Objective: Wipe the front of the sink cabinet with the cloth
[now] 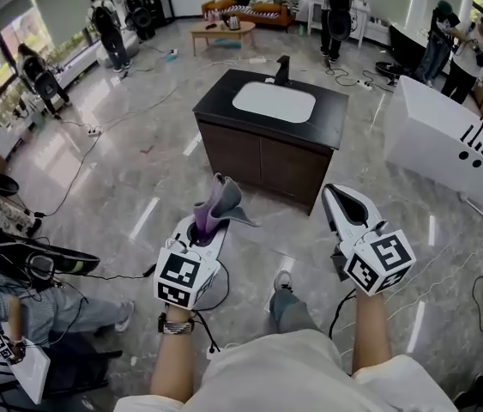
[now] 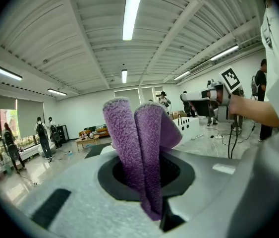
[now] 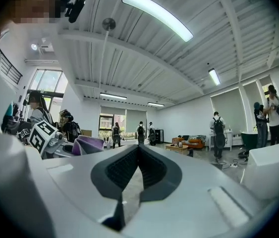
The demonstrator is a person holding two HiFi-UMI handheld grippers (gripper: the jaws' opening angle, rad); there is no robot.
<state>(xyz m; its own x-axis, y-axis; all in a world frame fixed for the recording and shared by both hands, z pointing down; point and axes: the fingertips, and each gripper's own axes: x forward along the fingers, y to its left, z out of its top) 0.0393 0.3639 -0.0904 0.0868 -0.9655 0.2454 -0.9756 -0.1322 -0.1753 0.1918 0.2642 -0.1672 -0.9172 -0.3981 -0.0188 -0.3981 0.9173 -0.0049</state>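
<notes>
Purple cloth point(image 1: 221, 202) held well short of the sink cabinet point(image 1: 262, 163)

The left gripper point(image 1: 211, 223) has its jaws clamped on the folded cloth, whose long axis runs along the jaws, with the free end pointing forward toward the dark cabinet front. The right gripper point(image 1: 341, 202) is level beside it, jaws pressed together with nothing between them.

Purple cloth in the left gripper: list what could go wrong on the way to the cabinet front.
1. The purple cloth is pinched as a narrow fold in the left gripper, with a loose flap hanging to one side. It may wipe only a thin strip, or slip out under pressure.
2. Cables lie on the floor near the person's feet, and the sink cabinet stands some steps away, so tripping is possible.
</notes>
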